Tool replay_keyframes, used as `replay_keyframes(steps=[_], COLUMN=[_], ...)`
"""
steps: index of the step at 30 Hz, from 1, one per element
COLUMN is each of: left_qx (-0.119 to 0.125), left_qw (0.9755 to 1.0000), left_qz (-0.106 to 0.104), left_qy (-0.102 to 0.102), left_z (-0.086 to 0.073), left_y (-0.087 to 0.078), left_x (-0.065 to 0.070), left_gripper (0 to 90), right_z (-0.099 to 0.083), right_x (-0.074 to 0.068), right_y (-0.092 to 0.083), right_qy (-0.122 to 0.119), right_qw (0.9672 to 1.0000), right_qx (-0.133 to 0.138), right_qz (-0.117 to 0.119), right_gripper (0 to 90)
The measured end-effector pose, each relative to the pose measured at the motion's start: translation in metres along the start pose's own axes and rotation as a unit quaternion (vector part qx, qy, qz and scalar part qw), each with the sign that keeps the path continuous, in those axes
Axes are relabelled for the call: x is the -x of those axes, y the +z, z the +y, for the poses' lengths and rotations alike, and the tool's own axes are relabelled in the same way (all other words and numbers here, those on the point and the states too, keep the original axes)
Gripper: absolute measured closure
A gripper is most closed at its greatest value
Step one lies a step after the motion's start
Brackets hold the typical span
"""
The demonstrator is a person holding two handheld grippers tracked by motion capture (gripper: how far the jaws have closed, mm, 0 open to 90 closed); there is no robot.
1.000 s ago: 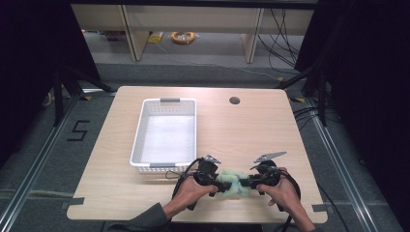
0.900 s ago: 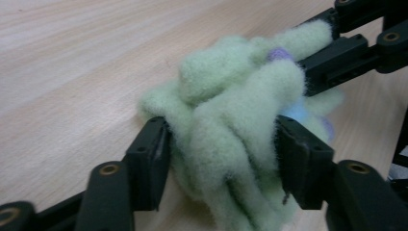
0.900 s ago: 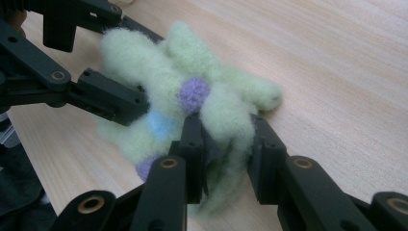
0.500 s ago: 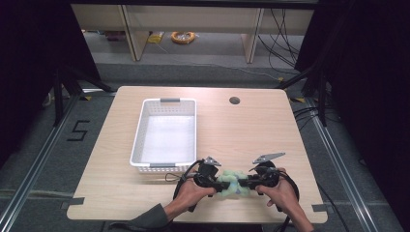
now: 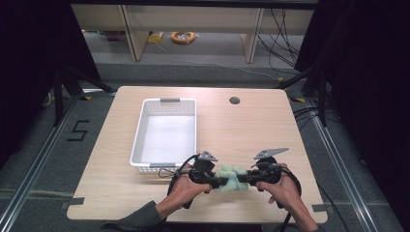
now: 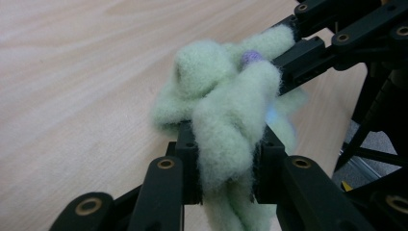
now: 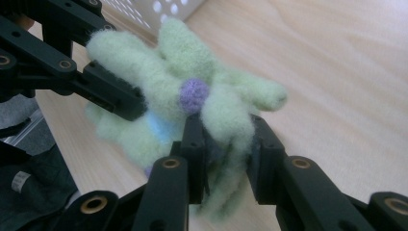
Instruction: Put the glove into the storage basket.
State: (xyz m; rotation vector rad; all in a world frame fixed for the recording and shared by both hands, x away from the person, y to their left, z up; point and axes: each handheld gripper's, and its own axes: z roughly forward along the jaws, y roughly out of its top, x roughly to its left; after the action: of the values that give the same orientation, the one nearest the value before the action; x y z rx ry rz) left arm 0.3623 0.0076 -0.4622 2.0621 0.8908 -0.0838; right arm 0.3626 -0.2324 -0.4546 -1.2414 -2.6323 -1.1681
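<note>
Left gripper [image 5: 218,181] and right gripper [image 5: 243,178] are each clamping the pale green fuzzy felt toy [image 5: 230,177], near the white perforated plastic basket [image 5: 139,129].

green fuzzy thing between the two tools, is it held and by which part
Yes. The pale green felted-wool toy is held by both: the left tool clamps one limb-like end, the right tool another, beside its purple spot.

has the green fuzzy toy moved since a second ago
Yes, slightly. In the high view the green fuzzy toy, gripped between both hand-held grippers, sits a little nearer the white basket than before, so it has shifted up the picture.
</note>
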Motion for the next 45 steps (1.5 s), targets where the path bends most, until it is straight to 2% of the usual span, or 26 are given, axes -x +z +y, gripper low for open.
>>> replay_keyframes(steps=[2, 3, 5, 7, 8, 9, 10, 11, 13, 16, 26, 28, 29, 30, 32, 33, 34, 35, 36, 38, 39, 41, 43, 44, 45], left_qx=[0.011, 0.012, 0.016, 0.018, 0.022, 0.025, 0.024, 0.025, 0.028, 0.033, 0.044, 0.045, 0.048, 0.048, 0.048, 0.048, 0.048, 0.048, 0.043, 0.042, 0.036, 0.031, 0.033, 0.040, 0.040], left_qw=[0.9999, 0.9999, 0.9998, 0.9998, 0.9996, 0.9994, 0.9994, 0.9993, 0.9992, 0.9988, 0.9975, 0.9971, 0.9966, 0.9966, 0.9963, 0.9959, 0.9955, 0.9955, 0.9953, 0.9949, 0.9946, 0.9943, 0.9938, 0.9927, 0.9927], left_qz=[0.006, 0.007, 0.012, 0.013, 0.019, 0.022, 0.024, 0.026, 0.030, 0.038, 0.055, 0.061, 0.065, 0.065, 0.067, 0.070, 0.072, 0.072, 0.078, 0.081, 0.085, 0.088, 0.090, 0.090, 0.090], left_qy=[-0.006, -0.002, 0.002, 0.003, 0.003, 0.002, 0.002, 0.002, 0.002, -0.001, -0.009, -0.009, -0.015, -0.015, -0.025, -0.032, -0.037, -0.037, -0.039, -0.043, -0.046, -0.051, -0.055, -0.069, -0.069], left_z=[0.008, 0.010, 0.015, 0.017, 0.021, 0.023, 0.024, 0.025, 0.027, 0.029, 0.035, 0.036, 0.037, 0.037, 0.037, 0.036, 0.036, 0.036, 0.035, 0.034, 0.032, 0.029, 0.028, 0.025, 0.025], left_y=[-0.013, -0.018, -0.026, -0.030, -0.038, -0.041, -0.045, -0.048, -0.054, -0.062, -0.096, -0.103, -0.110, -0.110, -0.116, -0.122, -0.125, -0.125, -0.130, -0.132, -0.137, -0.139, -0.140, -0.140, -0.140], left_x=[0.000, 0.000, 0.000, -0.001, -0.002, -0.002, -0.003, -0.004, -0.007, -0.012, -0.029, -0.034, -0.041, -0.041, -0.049, -0.058, -0.062, -0.062, -0.070, -0.074, -0.083, -0.091, -0.095, -0.102, -0.102], left_gripper=[70.4, 70.4, 70.3, 70.2, 70.1, 70.1, 70.0, 70.0, 69.9, 69.9, 69.6, 69.5, 69.5, 69.4, 69.4, 69.4, 69.4, 69.4, 69.4, 69.4, 69.3, 69.2, 69.1, 69.1, 69.0], right_z=[0.012, 0.016, 0.026, 0.030, 0.039, 0.043, 0.046, 0.050, 0.057, 0.067, 0.103, 0.112, 0.122, 0.122, 0.135, 0.138, 0.144, 0.147, 0.152, 0.155, 0.163, 0.168, 0.172, 0.174, 0.174], right_x=[-0.007, -0.012, -0.015, -0.016, -0.020, -0.021, -0.022, -0.025, -0.026, -0.030, -0.043, -0.047, -0.050, -0.050, -0.056, -0.058, -0.059, -0.061, -0.061, -0.063, -0.063, -0.064, -0.065, -0.065, -0.065], right_y=[-0.007, -0.008, -0.011, -0.012, -0.014, -0.014, -0.014, -0.014, -0.013, -0.010, 0.002, 0.007, 0.011, 0.011, 0.020, 0.025, 0.027, 0.031, 0.036, 0.041, 0.051, 0.059, 0.069, 0.073, 0.073], right_qy=[-0.012, -0.003, -0.019, -0.022, -0.027, -0.029, -0.035, -0.030, -0.041, -0.039, -0.068, -0.070, -0.082, -0.082, -0.085, -0.078, -0.085, -0.081, -0.086, -0.084, -0.086, -0.086, -0.085, -0.084, -0.084], right_qw=[0.9999, 1.0000, 0.9997, 0.9997, 0.9995, 0.9995, 0.9992, 0.9994, 0.9990, 0.9991, 0.9975, 0.9972, 0.9965, 0.9965, 0.9962, 0.9967, 0.9962, 0.9966, 0.9961, 0.9962, 0.9960, 0.9959, 0.9959, 0.9960, 0.9960], right_qx=[0.004, 0.007, 0.010, 0.011, 0.012, 0.015, 0.018, 0.015, 0.018, 0.015, 0.017, 0.022, 0.016, 0.016, 0.013, 0.019, 0.009, 0.007, 0.004, 0.006, -0.001, -0.005, -0.010, -0.012, -0.012], right_qz=[-0.006, -0.002, -0.007, -0.001, -0.006, -0.001, -0.007, 0.001, -0.006, -0.001, 0.010, 0.011, 0.011, 0.011, 0.012, 0.017, 0.016, 0.018, 0.017, 0.020, 0.023, 0.026, 0.030, 0.029, 0.029], right_gripper=[72.9, 72.9, 72.9, 72.9, 72.9, 72.8, 72.8, 72.9, 72.8, 72.8, 72.8, 72.8, 72.8, 72.8, 72.8, 72.8, 72.8, 72.8, 72.8, 72.8, 72.8, 72.8, 72.8, 72.8, 72.8])
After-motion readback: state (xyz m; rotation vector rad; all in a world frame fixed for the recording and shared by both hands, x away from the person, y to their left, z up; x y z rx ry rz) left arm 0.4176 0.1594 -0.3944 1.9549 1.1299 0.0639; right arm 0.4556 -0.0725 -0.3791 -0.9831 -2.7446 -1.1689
